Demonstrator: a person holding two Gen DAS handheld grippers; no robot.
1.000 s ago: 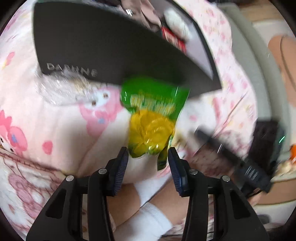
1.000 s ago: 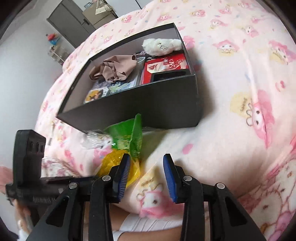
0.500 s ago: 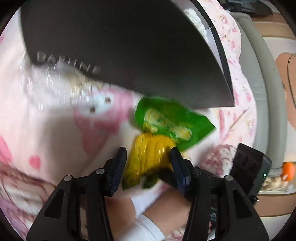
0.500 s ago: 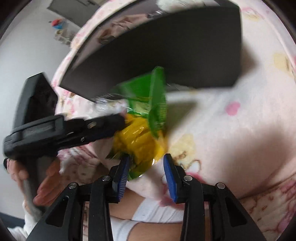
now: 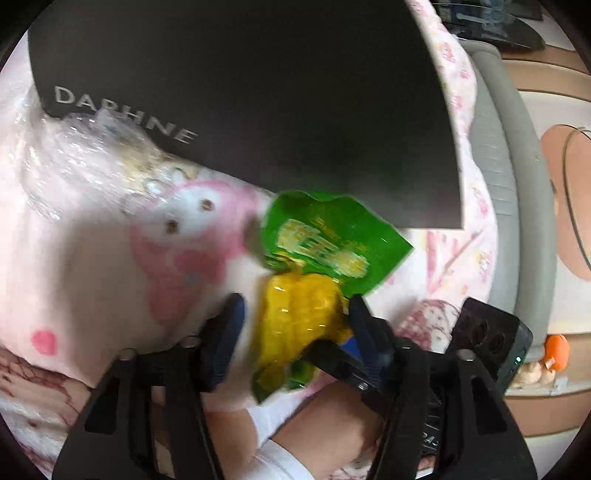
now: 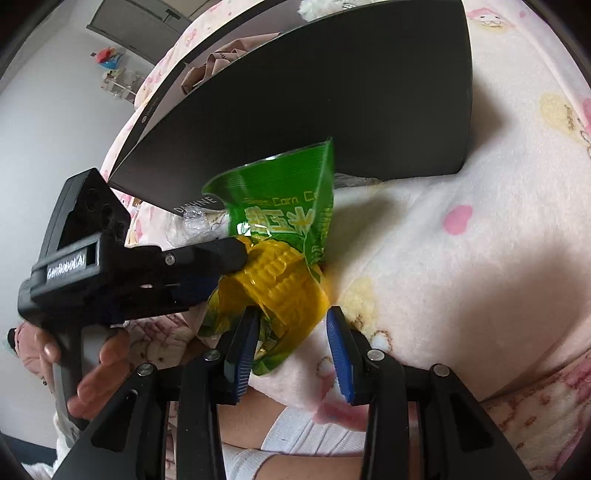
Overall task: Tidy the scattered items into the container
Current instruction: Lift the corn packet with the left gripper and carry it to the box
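Under me is a soft pink blanket [image 5: 92, 266] with bunny pictures (one big pink face is blurry). A grey padded bed edge [image 5: 517, 206] runs past it. I see a grey cupboard [image 6: 136, 22] far off, and an orange toy [image 5: 557, 350].

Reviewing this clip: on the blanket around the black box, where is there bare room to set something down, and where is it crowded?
Free: the blanket right of the corn packet, below the black box. Crowded: the box's front edge, where the packet, crinkled clear wrap and both hand-held grippers, left and right, converge. The left's jaws are closing around the packet.
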